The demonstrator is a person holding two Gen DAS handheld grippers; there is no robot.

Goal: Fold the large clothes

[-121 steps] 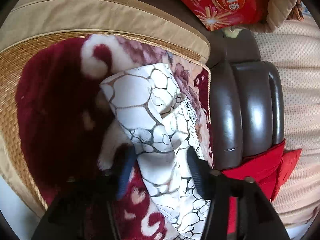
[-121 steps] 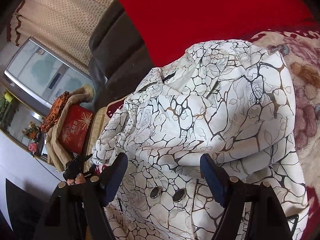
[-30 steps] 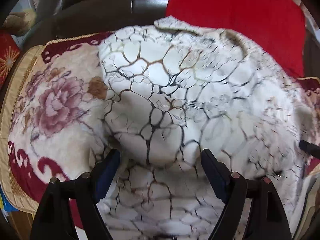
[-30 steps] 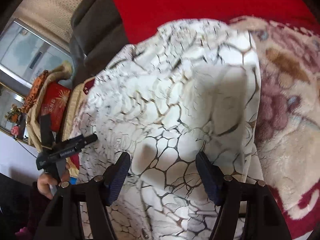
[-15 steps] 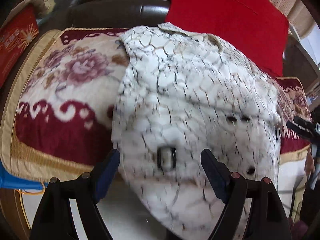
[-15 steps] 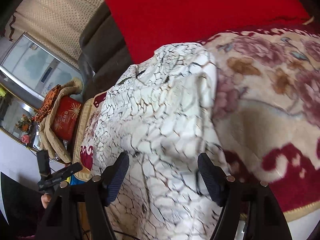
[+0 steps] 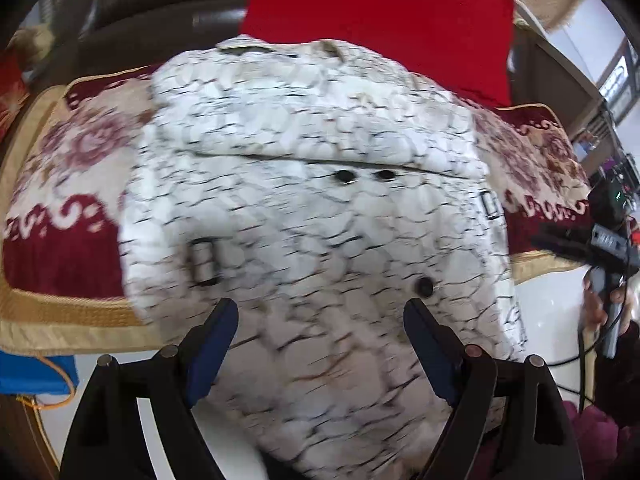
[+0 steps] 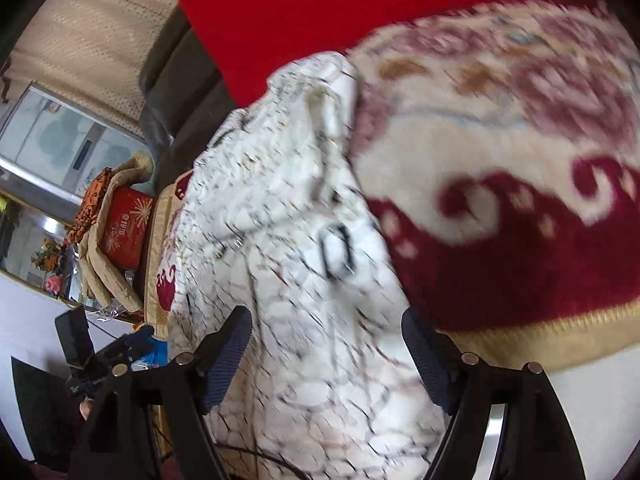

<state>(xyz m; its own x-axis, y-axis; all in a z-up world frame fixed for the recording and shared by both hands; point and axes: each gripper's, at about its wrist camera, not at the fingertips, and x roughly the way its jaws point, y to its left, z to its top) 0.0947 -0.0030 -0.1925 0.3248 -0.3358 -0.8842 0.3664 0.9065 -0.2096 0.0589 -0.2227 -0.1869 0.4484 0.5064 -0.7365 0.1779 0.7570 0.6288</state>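
Both our claws, left (image 7: 316, 340) and right (image 8: 326, 344), gape wide over the coat (image 7: 312, 216), gripping nothing; right's jaws just opened more. Coat's white, black-crackled, folded, hanging off the blanket (image 7: 64, 184).

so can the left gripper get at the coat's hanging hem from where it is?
Probably yes. The left gripper is open, and the white crackle-print coat hangs off the sofa edge right in front of its fingers, nothing lying between. The frame is blurred, so exact clearance is unclear.

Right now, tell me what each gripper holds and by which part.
Nothing. The left gripper and right gripper are open above the white crackle-print coat; the right's jaws have just been opening.
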